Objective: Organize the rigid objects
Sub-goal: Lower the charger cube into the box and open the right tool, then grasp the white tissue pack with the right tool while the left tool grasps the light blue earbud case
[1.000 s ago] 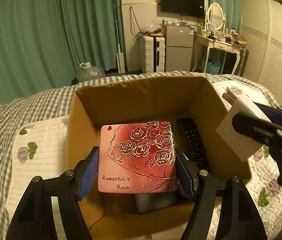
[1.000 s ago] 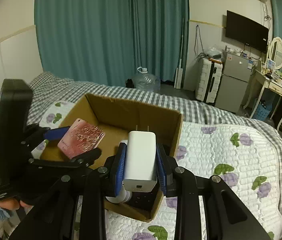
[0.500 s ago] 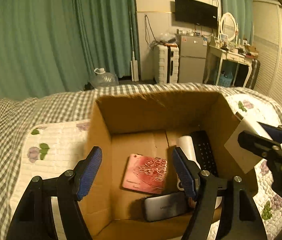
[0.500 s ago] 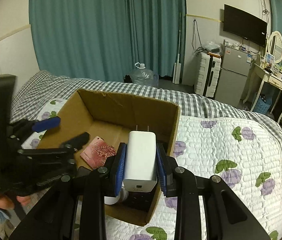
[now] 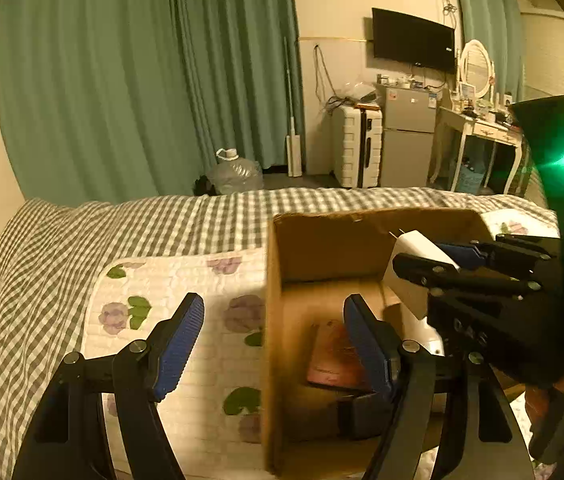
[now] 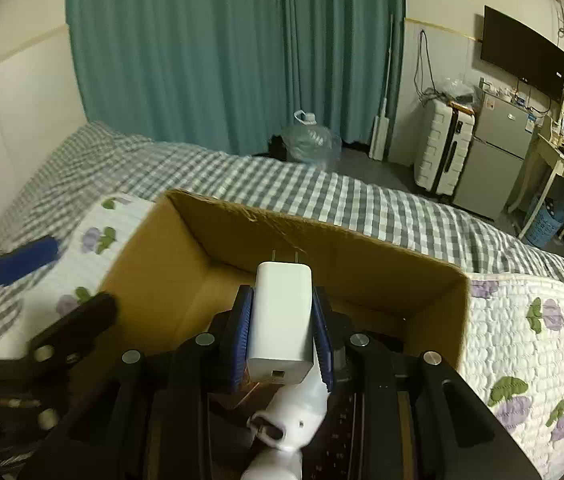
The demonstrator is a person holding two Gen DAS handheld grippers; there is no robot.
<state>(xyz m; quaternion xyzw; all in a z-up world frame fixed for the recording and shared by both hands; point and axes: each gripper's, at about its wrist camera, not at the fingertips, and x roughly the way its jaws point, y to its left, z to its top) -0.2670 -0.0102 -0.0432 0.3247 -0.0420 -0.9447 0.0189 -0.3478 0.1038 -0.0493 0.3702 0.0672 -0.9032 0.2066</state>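
Observation:
An open cardboard box [image 5: 302,248] [image 6: 366,256] sits on the bed. Inside lie a pink rose-patterned card [image 5: 332,354], a dark flat device [image 5: 362,414] and a white bottle-shaped object [image 6: 294,412]. My left gripper [image 5: 273,344] is open and empty, straddling the box's left wall. My right gripper [image 6: 282,344] is shut on a white charger plug [image 6: 282,320] [image 5: 414,264], prongs forward, held over the box's inside; it also shows in the left wrist view [image 5: 482,280].
The bed has a floral quilt [image 5: 169,304] over a checked blanket [image 5: 121,224]. Beyond the bed are green curtains [image 5: 141,80], a water jug [image 5: 235,174], a white suitcase [image 5: 358,146], a small fridge [image 5: 408,140] and a dressing table [image 5: 482,132].
My left gripper let go of the pink card, which now lies in the box, then pulled back and swung left. My right gripper moved the charger in over the box.

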